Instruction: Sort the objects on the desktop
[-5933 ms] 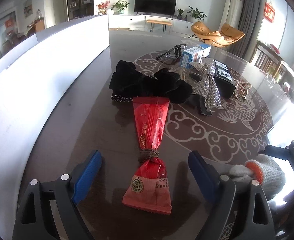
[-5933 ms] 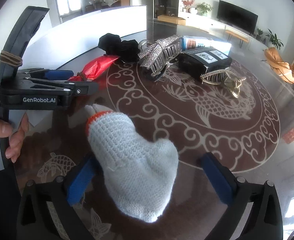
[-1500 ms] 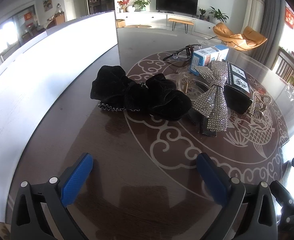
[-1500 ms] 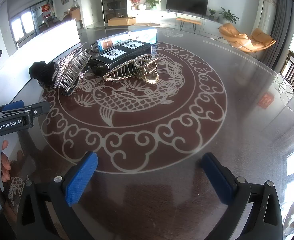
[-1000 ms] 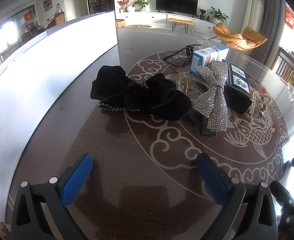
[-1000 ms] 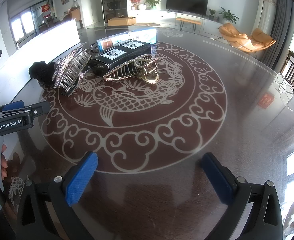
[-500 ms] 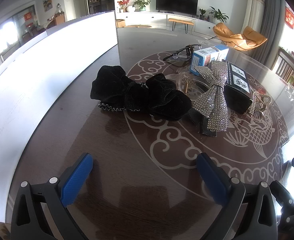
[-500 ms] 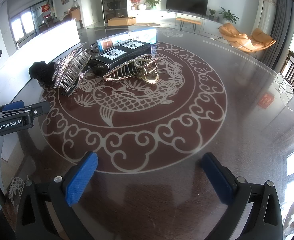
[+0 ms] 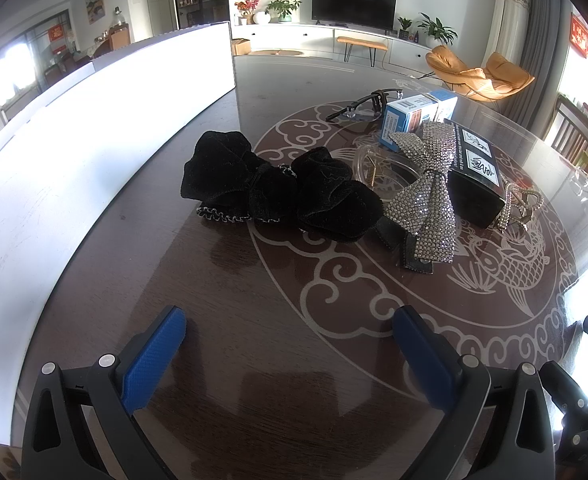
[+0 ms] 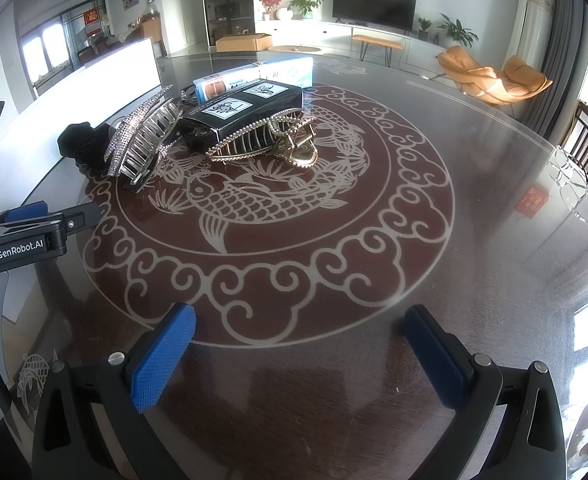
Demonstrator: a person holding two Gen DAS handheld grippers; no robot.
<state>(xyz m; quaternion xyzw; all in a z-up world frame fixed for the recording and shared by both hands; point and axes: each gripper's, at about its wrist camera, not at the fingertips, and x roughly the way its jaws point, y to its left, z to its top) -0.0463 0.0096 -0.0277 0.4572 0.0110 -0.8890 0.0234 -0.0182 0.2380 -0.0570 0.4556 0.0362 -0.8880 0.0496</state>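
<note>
A black velvet bow hair clip point(image 9: 277, 190) lies on the dark round table, ahead of my open, empty left gripper point(image 9: 289, 328). To its right lie a silver rhinestone bow clip point(image 9: 426, 196), a black box point(image 9: 474, 172), a blue-and-white box point(image 9: 414, 114), glasses point(image 9: 366, 106) and a gold claw clip point(image 9: 520, 204). In the right wrist view my right gripper point(image 10: 298, 328) is open and empty over bare table; the gold claw clip point(image 10: 269, 142), black box point(image 10: 241, 114), rhinestone clip point(image 10: 141, 142) and black bow point(image 10: 81, 144) lie farther off.
A long white panel point(image 9: 73, 152) stands along the table's left side. The left gripper's body point(image 10: 25, 236) shows at the left edge of the right wrist view. The glass table top point(image 10: 494, 200) stretches out to the right. Chairs and living-room furniture stand beyond.
Nothing has moved over the last 1.5 seconds. Since 5.9 seconds ago the red candy bag and the knitted glove are gone from view, and both grippers have shifted.
</note>
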